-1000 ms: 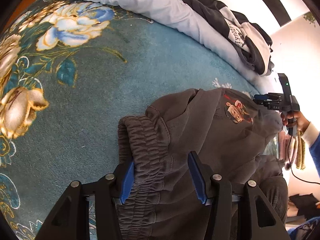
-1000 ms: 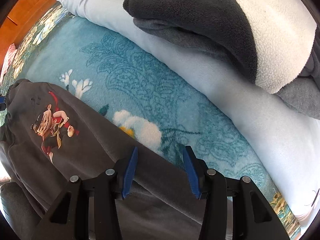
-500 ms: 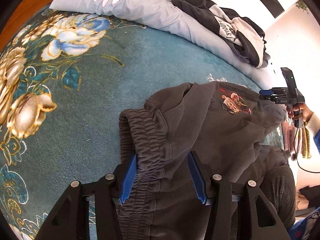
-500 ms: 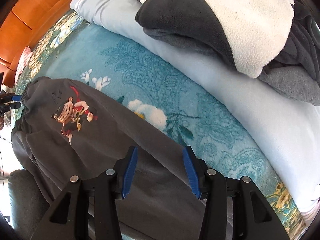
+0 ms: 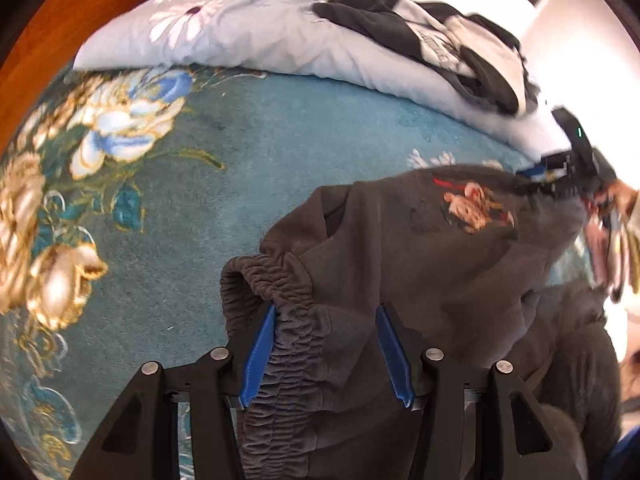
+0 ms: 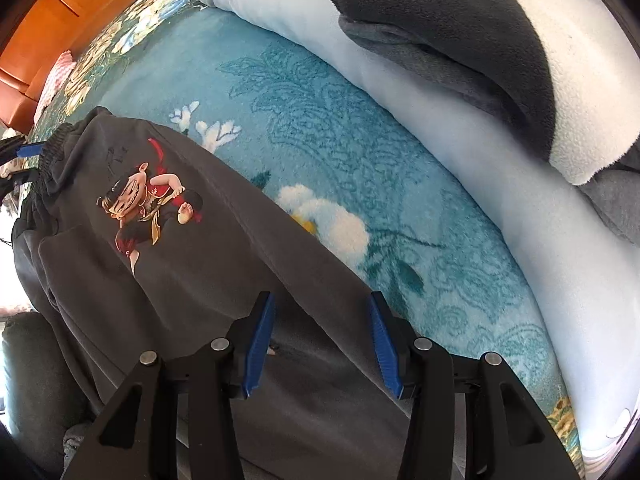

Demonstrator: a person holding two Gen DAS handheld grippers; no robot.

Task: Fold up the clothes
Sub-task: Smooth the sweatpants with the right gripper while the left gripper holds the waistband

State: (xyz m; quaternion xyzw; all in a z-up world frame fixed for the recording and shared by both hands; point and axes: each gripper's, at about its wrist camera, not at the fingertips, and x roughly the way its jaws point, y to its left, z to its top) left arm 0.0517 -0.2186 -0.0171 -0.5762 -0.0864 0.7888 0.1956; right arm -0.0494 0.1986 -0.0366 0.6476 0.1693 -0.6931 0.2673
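Dark grey sweatpants [image 5: 400, 248] with a cartoon print [image 5: 476, 208] lie on a teal floral blanket [image 5: 200, 200]. My left gripper [image 5: 326, 312] is open, its blue pads on either side of the gathered elastic waistband [image 5: 276, 280]. In the right wrist view the same sweatpants [image 6: 200, 272] run diagonally, print [image 6: 148, 200] up. My right gripper [image 6: 320, 300] is open, and the pants' upper edge passes between its fingers. The right gripper [image 5: 560, 168] shows blurred at the pants' far end in the left wrist view. A blue tip of the left gripper [image 6: 28, 150] shows at the waistband.
A pale blue flowered duvet [image 5: 260, 32] lies along the blanket's far side with a black-and-white fleece garment [image 5: 440, 48] on it, also close in the right wrist view [image 6: 480, 28]. Orange wood [image 6: 52, 28] borders the bed. A person's hand [image 5: 624, 200] is at the right edge.
Both cameras have drawn back and tilted, so more duvet and more of the printed pants show. The right gripper has shifted along the pants' edge. Both pairs of jaws stay open.
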